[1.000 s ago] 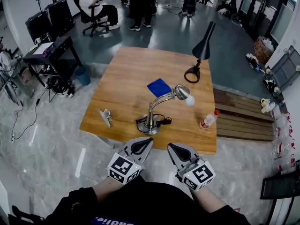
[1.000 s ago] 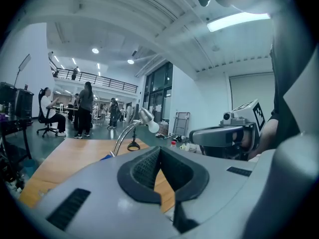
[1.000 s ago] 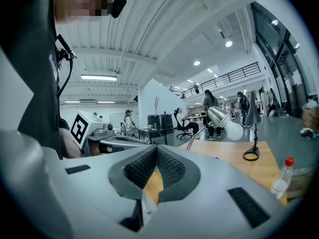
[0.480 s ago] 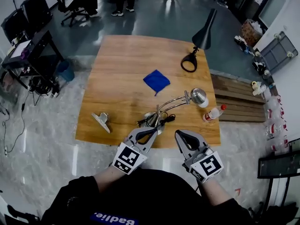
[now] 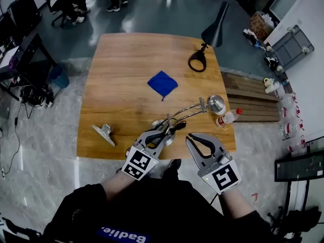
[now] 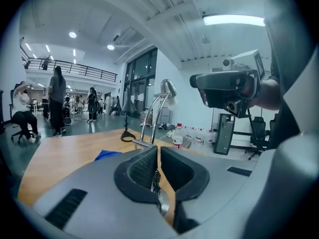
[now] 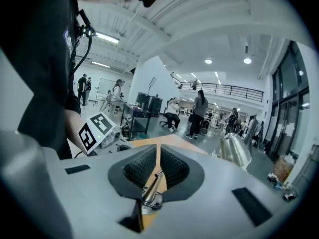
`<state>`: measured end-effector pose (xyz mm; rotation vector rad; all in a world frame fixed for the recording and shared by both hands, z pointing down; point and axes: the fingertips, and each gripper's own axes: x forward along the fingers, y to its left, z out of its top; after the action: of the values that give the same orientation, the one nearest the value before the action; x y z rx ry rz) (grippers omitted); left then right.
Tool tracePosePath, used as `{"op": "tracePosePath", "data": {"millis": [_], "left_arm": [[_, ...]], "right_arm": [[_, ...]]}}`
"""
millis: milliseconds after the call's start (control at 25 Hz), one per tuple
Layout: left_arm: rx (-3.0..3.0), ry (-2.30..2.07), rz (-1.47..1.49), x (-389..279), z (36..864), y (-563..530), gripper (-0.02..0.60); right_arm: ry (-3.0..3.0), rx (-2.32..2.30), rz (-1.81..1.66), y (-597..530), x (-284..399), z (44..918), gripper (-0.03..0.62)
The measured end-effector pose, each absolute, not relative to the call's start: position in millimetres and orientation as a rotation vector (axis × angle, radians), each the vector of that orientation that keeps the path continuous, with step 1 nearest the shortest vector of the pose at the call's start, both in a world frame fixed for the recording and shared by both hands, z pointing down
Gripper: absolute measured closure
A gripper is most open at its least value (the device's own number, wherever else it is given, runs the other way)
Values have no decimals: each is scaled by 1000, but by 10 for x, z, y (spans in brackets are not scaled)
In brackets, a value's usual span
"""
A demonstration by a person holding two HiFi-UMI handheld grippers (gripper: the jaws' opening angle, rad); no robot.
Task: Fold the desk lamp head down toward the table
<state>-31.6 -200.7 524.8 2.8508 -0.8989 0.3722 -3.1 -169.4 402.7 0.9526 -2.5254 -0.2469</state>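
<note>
Both pairs of jaws are pressed together with nothing between them. The left gripper (image 6: 158, 152) shows its two ribbed pads meeting along a thin seam, and the right gripper (image 7: 158, 154) shows the same.

In the head view, the left gripper (image 5: 163, 134) reaches over the near edge of the wooden worktop (image 5: 116, 85). Its tips are over the round base (image 5: 161, 123) of the silver desk lamp (image 5: 185, 114). I cannot tell whether they touch the base. The right gripper (image 5: 192, 137) is just to the right of it at the same edge, apart from the lamp.

The lamp's curved neck rises from the base and arcs to the right. The lamp head (image 5: 216, 104) is raised above the worktop near its right edge, not folded down. In the left gripper view, the lamp (image 6: 155, 114) stands straight ahead with its head (image 6: 168, 87) at the top. In the right gripper view, the head (image 7: 235, 151) sits to the right of the jaws.

A plastic bottle (image 5: 227, 117) with a red cap lies just beside the lamp head. A metal clip (image 5: 104, 133) lies near the left front corner. A blue cloth (image 5: 162, 82) lies mid-worktop. A black lamp (image 5: 205, 44) with a cone shade stands at the far edge.
</note>
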Motion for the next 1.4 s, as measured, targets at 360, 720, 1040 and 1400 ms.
{"op": "tracePosePath", "data": {"millis": [360, 720, 1040, 1400], "left_arm": [[2819, -907, 503, -250, 5519, -2247, 509], [2769, -905, 574, -125, 5773, -2405, 440], [2769, -898, 614, -12, 5899, -2525, 439], [2780, -903, 633, 34, 5956, -2585, 443]], "right_arm": [[-2327, 881, -347, -1956, 76, 4042, 525], [-1904, 734, -659, -2250, 252, 4148, 454], [-1573, 590, -825, -2445, 361, 4345, 451], [-1423, 614, -919, -2584, 413, 4425, 487]]}}
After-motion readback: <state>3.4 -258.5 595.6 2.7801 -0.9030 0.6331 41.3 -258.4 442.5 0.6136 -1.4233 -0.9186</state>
